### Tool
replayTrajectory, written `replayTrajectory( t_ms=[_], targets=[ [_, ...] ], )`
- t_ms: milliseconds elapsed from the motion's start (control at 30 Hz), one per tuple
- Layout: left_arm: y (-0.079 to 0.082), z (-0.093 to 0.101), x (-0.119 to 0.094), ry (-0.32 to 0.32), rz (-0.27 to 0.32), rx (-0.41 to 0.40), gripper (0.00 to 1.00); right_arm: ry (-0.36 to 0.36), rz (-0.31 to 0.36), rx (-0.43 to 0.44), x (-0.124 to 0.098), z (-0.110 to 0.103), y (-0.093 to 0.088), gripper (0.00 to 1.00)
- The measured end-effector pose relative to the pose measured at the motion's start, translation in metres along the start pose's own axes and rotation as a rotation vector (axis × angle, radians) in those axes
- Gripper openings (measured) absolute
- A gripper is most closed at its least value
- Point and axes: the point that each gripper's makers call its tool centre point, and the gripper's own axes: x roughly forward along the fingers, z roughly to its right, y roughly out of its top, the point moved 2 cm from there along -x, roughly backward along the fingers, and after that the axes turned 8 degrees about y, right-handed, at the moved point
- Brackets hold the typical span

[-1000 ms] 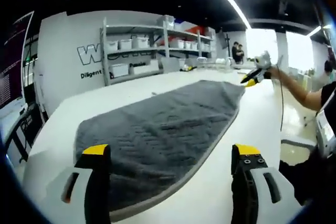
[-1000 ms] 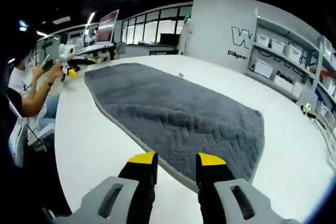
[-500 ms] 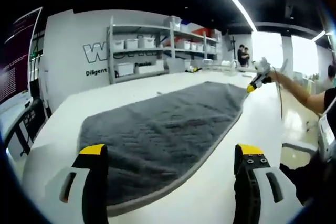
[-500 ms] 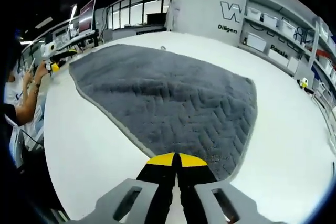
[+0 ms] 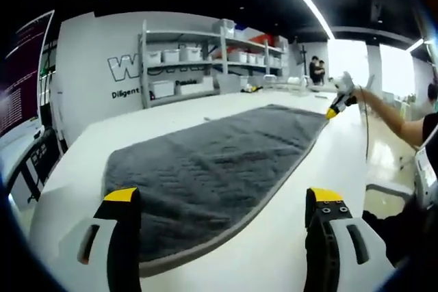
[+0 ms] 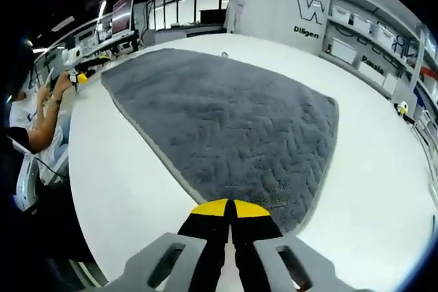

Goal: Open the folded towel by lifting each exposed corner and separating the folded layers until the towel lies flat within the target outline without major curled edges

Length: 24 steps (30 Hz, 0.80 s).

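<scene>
In the left gripper view, one grey towel (image 5: 212,169) lies spread on the white surface (image 5: 294,237); the left gripper (image 5: 222,203) hovers at its near end, jaws wide apart and empty. In the right gripper view, the right gripper (image 6: 229,208) has its jaws pressed together at the towel's near edge, and whether cloth is pinched cannot be told.

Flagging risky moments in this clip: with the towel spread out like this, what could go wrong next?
The right gripper is shut at the grey towel's near edge; whether it pinches fabric can't be told, so pulling might drag the whole towel across the white table or miss the edge. The left gripper is open and holds nothing, so its end is unanchored and could slide or curl.
</scene>
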Motion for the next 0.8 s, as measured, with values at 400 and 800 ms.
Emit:
replayTrajectory(
  t_ms=[400, 800],
  targets=[
    [-0.001, 0.001, -0.008, 0.003, 0.001, 0.002, 0.98, 0.023, 0.021, 0.008, -0.01, -0.009, -0.011, 0.0],
    [-0.003, -0.002, -0.015, 0.013, -0.007, 0.003, 0.98, 0.012, 0.031, -0.004, -0.016, -0.017, -0.016, 0.01]
  ],
)
